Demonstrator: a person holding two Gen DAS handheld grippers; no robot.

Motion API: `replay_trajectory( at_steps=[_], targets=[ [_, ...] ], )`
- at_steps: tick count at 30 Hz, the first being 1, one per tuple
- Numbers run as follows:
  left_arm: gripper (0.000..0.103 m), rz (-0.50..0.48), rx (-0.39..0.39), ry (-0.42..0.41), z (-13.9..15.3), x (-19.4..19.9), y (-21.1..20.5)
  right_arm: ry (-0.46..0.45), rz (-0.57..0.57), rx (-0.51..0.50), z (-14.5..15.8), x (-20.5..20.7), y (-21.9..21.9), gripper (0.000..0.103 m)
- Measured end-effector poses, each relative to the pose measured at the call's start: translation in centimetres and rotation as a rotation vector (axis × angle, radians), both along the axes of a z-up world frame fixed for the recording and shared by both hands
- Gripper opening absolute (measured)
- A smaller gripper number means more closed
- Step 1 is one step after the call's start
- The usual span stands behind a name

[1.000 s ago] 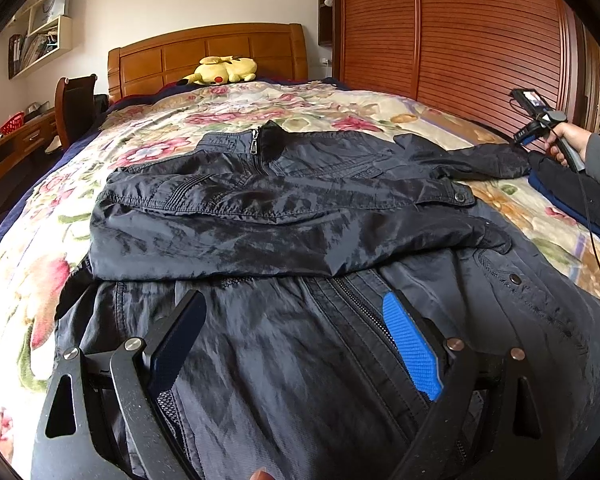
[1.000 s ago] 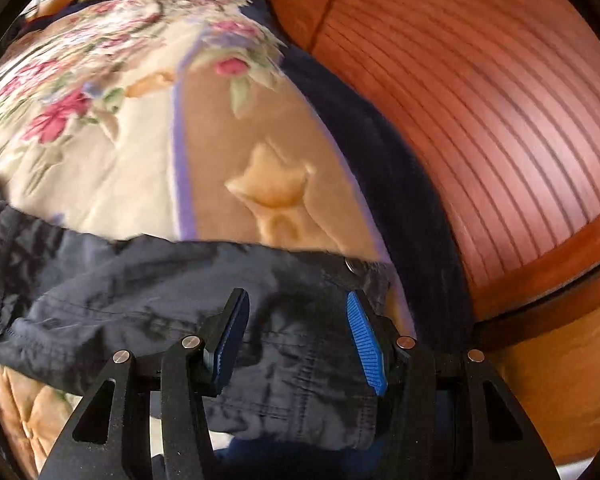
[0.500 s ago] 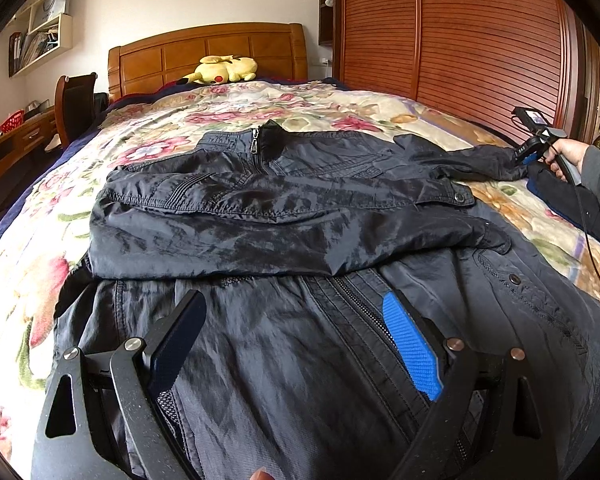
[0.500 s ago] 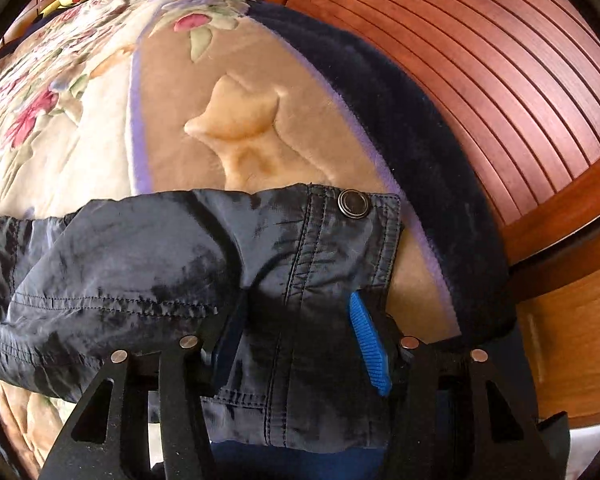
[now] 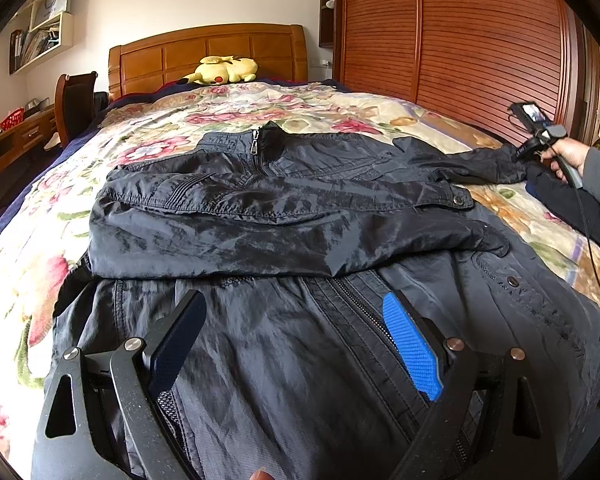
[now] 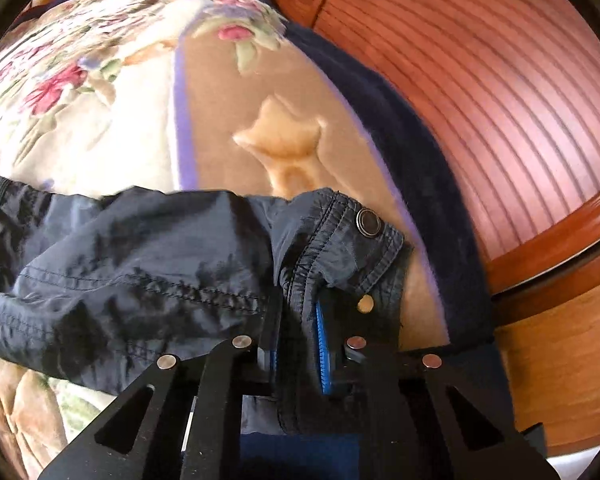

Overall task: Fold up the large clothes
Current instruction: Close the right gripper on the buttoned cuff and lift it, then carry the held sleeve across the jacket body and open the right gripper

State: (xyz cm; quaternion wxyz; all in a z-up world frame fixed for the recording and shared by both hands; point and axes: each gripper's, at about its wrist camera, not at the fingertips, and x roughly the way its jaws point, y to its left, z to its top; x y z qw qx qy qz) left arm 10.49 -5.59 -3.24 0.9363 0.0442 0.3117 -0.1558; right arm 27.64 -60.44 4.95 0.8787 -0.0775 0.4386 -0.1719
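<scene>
Jaws of the right gripper point(image 6: 296, 332) have just been closing and now stand together on the cuff point(image 6: 340, 248) of the jacket's outstretched sleeve point(image 6: 140, 264); dark fabric is bunched between the pads, with the snap button point(image 6: 369, 222) just beyond the fingertips. From the left wrist view, the same gripper point(image 5: 520, 152) sits at the sleeve's far end near the bed's edge, held by a hand point(image 5: 566, 156). Jaws of the left gripper point(image 5: 296, 320) stand wide apart, with nothing pressed between them. The black jacket point(image 5: 284, 208) lies spread on the floral bedspread point(image 5: 220, 112), collar toward the headboard point(image 5: 208, 54), one sleeve already folded across the chest. Its lower front and zipper point(image 5: 356, 304) lie directly beneath and between the left fingers; whether they touch the cloth cannot be told.
</scene>
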Motion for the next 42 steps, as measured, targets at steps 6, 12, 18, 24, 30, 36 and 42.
replay_trajectory(
  at_steps=[6,12,18,24,30,36,42],
  targets=[
    [0.091,0.000,-0.003,-0.012,0.3,-0.3,0.1,-0.090,0.058,-0.065,2.6,-2.9,4.0,0.011],
    [0.091,0.001,-0.013,-0.024,0.6,-0.6,0.3,-0.231,0.180,-0.136,6.1,-6.3,12.0,0.010],
    [0.091,0.012,-0.041,-0.037,1.0,-0.9,1.0,-0.244,0.317,-0.207,6.8,-8.6,20.4,0.010],
    [0.091,0.011,-0.071,-0.037,1.4,-1.2,1.8,-0.256,0.412,-0.254,7.5,-11.7,26.1,0.009],
    [0.091,0.007,-0.076,-0.047,2.0,-1.8,3.0,-0.295,0.525,-0.272,7.8,-14.4,30.3,0.009],
    [0.091,0.045,-0.065,-0.067,2.5,-2.3,5.2,-0.288,0.646,-0.281,6.3,-17.7,35.6,0.009],
    [0.091,0.075,-0.066,-0.066,2.6,-2.6,7.5,-0.335,0.738,-0.284,5.7,-19.4,39.3,0.009]
  ],
)
